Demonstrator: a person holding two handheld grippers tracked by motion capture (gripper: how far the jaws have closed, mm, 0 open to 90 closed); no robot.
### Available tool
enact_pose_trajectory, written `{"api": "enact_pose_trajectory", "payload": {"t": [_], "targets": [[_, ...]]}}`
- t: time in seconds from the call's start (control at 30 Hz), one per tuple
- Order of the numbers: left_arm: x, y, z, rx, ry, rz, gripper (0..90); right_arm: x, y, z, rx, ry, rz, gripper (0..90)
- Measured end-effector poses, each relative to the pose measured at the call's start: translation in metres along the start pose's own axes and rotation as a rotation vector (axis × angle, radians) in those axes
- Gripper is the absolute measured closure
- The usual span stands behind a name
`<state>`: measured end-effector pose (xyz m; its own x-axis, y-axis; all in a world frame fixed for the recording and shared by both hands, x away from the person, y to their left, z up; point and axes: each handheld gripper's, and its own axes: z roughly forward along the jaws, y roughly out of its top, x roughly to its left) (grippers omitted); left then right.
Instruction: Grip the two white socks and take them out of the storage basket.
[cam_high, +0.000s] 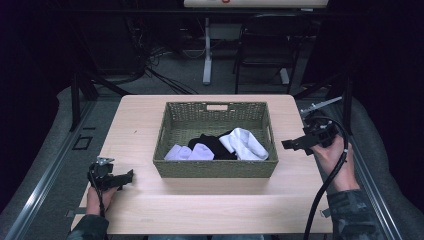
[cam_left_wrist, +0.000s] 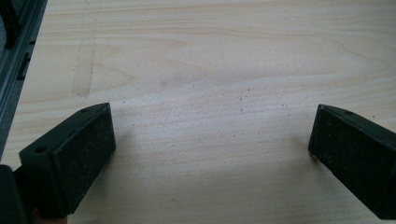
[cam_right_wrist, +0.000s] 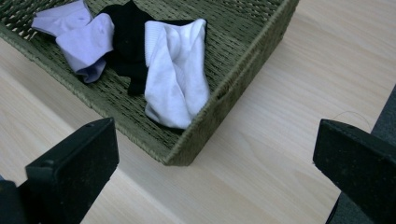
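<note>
A green woven basket (cam_high: 215, 169) stands in the middle of the wooden table (cam_high: 210, 210). Inside lie a white sock (cam_high: 245, 144), a black sock (cam_high: 214, 144) and pale lilac socks (cam_high: 190, 152). The right gripper view has the white sock (cam_right_wrist: 175, 77), black sock (cam_right_wrist: 126, 37) and lilac socks (cam_right_wrist: 84, 42) in the basket (cam_right_wrist: 243, 70). My left gripper (cam_high: 131, 176) hovers open over bare wood left of the basket, nothing between its jaws (cam_left_wrist: 212, 149). My right gripper (cam_high: 286, 145) is open beside the basket's right wall, jaws wide apart (cam_right_wrist: 215, 158).
A black chair (cam_high: 265, 45) and a white table leg (cam_high: 207, 50) stand on the floor behind the table. Metal rails (cam_high: 45, 170) run along both sides. Cables trail from each gripper. Bare wood lies in front of the basket.
</note>
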<state>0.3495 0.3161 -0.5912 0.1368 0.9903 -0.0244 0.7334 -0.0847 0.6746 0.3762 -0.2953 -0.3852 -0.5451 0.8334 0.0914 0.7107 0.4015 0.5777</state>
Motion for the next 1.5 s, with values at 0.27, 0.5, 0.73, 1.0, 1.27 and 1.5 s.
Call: {"api": "enact_pose_trajectory", "payload": {"t": [0.27,0.5,0.73,1.0,1.27,1.5], "targets": [[0.000,0.000,0.000,0.000,0.000,0.000,0.5,0.011,0.026,0.011,0.033,0.031,-0.036,0.0],[0.000,0.000,0.000,0.000,0.000,0.000,0.4,0.025,0.048,0.030,0.056,0.060,-0.071,1.2],[0.000,0.000,0.000,0.000,0.000,0.000,0.4,0.039,0.066,0.054,0.091,0.095,-0.101,6.5],[0.000,0.000,0.000,0.000,0.000,0.000,0.4,0.046,0.077,0.080,0.122,0.114,-0.115,11.3],[0.000,0.000,0.000,0.000,0.000,0.000,0.4,0.054,0.081,0.113,0.179,0.125,-0.121,18.5],[0.000,0.000,0.000,0.000,0.000,0.000,0.5,0.060,0.083,0.141,0.246,0.122,-0.136,28.1]]}}
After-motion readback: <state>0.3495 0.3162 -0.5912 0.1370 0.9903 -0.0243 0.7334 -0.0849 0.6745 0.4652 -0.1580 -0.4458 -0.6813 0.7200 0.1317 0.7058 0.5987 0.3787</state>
